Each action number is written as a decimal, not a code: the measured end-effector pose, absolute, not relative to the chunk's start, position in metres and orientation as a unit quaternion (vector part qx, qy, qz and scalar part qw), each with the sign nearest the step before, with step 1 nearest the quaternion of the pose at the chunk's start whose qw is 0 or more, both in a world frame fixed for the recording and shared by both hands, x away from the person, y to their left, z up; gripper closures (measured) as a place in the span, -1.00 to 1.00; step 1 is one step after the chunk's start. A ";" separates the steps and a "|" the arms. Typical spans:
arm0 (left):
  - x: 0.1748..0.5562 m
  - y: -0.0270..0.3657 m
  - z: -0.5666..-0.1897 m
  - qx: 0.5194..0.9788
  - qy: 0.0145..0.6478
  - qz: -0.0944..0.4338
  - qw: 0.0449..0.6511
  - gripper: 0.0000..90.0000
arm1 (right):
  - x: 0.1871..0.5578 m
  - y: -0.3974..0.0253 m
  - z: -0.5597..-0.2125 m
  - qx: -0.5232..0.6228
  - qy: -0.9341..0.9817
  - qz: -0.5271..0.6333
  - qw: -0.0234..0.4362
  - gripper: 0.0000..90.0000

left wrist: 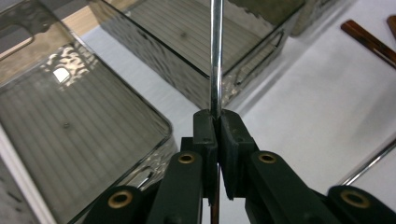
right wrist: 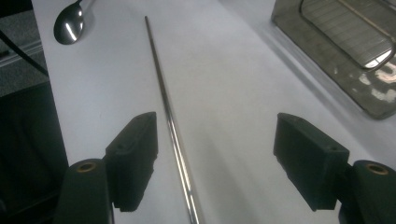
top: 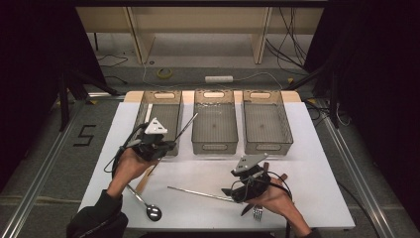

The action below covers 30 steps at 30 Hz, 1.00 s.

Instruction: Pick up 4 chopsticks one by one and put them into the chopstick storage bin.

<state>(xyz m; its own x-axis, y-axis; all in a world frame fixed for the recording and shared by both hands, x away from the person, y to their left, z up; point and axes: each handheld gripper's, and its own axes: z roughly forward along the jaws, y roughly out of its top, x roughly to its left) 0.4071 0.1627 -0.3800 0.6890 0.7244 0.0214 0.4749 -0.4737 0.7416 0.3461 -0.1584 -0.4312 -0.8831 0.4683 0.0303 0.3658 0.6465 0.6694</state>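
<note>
White table top [top: 307,148], dark room behind, three clear bins along the far edge.

Item 1: metal chopstick [top: 187,125], held. Left gripper [top: 171,144] clamps it, jaws pressed together on the shaft as seen in the left gripper view [left wrist: 215,56]. In the high view it sits in the air between the left bin [top: 148,106] and the middle bin [top: 214,124]. Long axis runs from the jaws toward about 1 o'clock, free tip highest and farthest from the person.

Item 2: second metal chopstick [top: 198,193], lying flat on the table near the front. Long axis runs roughly 9 to 3 o'clock in the high view, its right end under the right gripper [top: 229,192]. Right gripper jaws stand wide apart, one on each side of the shaft [right wrist: 168,112], not touching it.

Handling note, as a judgement: lower the right jaws level until the pads bracket the thin shaft, then close squarely so it does not roll or slip out. Carry the held chopstick over a bin and tilt it along the bin's length before release.

Item 3: spoon [top: 147,206], at 7 o'clock of the table. Item 4: fork [top: 257,213], beneath the right hand [top: 277,201]. Item 5: right bin [top: 265,126], nothing visible inside.
</note>
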 end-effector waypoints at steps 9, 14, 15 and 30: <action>0.427 0.190 -0.368 0.807 0.410 0.171 0.390 0.89 | 0.343 -0.157 -0.436 0.226 0.907 0.348 0.071 -0.30; 0.442 0.198 -0.364 0.798 0.426 0.184 0.383 0.89 | 0.340 -0.159 -0.435 0.227 0.904 0.354 0.073 -0.30; 0.445 0.200 -0.362 0.795 0.430 0.187 0.385 0.89 | 0.340 -0.159 -0.435 0.226 0.905 0.354 0.073 -0.30; 0.493 0.222 -0.352 0.754 0.484 0.203 0.395 0.89 | 0.336 -0.158 -0.435 0.228 0.901 0.363 0.068 -0.33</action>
<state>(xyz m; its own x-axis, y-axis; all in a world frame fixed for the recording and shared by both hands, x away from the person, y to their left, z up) 0.4929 0.2223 -0.3516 0.4485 0.8904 -0.0771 0.5704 -0.2187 0.7917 0.3362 -0.1577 -0.4350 -0.8868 0.4600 0.0439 0.3620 0.6324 0.6848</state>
